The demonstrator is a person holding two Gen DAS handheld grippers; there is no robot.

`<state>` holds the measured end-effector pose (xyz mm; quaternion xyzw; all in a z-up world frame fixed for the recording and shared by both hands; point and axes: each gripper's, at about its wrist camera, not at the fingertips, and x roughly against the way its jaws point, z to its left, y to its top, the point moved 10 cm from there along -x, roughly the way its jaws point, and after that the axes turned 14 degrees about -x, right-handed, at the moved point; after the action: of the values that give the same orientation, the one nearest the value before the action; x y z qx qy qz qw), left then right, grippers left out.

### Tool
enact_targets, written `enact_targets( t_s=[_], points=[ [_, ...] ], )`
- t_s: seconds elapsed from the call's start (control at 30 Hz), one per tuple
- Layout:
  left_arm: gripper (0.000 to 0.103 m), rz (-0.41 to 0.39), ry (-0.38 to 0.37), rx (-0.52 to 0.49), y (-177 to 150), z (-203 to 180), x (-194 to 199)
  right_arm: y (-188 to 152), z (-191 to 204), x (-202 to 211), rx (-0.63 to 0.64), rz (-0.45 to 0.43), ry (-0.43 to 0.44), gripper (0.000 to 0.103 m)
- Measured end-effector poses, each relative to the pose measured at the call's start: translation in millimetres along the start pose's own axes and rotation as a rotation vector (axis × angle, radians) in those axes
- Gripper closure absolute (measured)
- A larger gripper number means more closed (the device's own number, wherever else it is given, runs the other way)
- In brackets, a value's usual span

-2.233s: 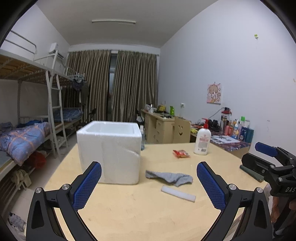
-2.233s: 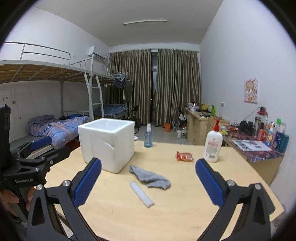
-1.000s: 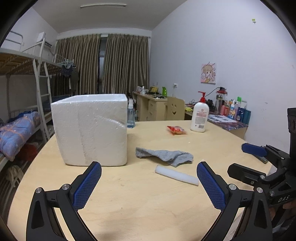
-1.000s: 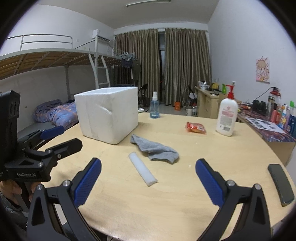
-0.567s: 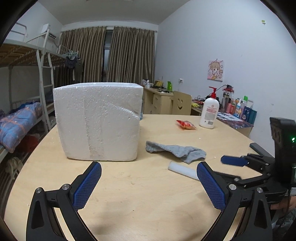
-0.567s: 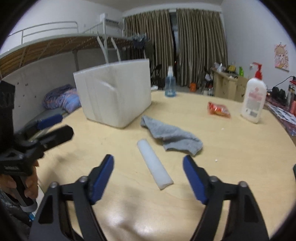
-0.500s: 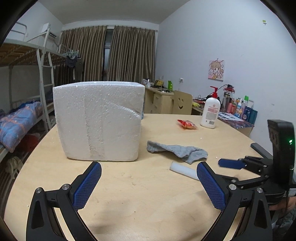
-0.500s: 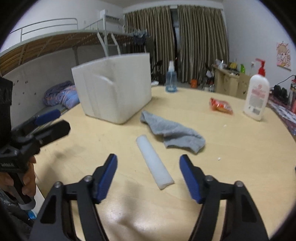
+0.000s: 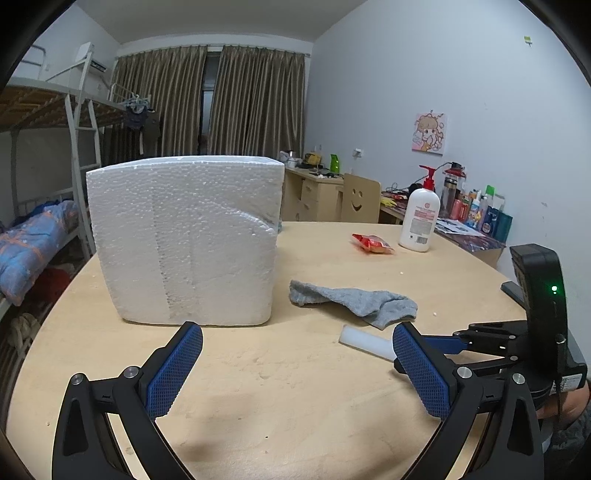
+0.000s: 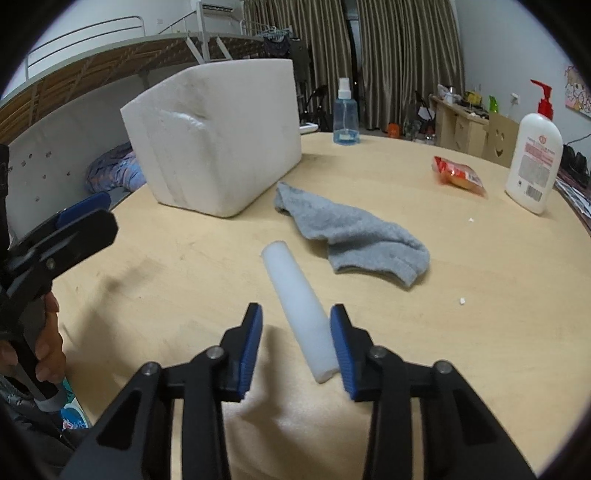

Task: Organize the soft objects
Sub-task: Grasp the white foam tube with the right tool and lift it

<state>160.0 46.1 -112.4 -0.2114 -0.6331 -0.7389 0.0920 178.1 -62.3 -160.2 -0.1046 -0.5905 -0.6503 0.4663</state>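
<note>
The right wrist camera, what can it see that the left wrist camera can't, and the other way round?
Only the right wrist view shows a blue spray bottle behind the foam box, and the right gripper straddling the white foam stick, not yet clamped. Only the left wrist view shows the open left gripper over bare table. Both show box, stick, grey sock, red packet and lotion bottle.

A pale bluish-white wall runs along the right side of the room, bearing a small pink cartoon picture. Floor-length brown-gold curtains cover the far end. On the left stands a white metal bunk bed with a ladder, a blue patterned quilt on its lower bunk. A light wooden desk with drawers sits against the right wall, and beside it a wooden chair back with a cut-out smiling face. The plain white ceiling looks evenly lit.
</note>
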Motion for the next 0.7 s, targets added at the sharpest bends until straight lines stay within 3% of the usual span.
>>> enact_targets(
  t_s=[0.53, 0.7],
  points=[
    [0.0, 0.016, -0.012, -0.012, -0.9, -6.6, -4.3, 2.8, -9.8, -10.7, 0.053, 0.05, -0.068, 0.07],
    [0.0, 0.02, -0.019, -0.012, 0.1, -8.9, -6.0, 3.3, -8.4, -11.5, 0.054, 0.051, -0.068, 0.086]
  ],
)
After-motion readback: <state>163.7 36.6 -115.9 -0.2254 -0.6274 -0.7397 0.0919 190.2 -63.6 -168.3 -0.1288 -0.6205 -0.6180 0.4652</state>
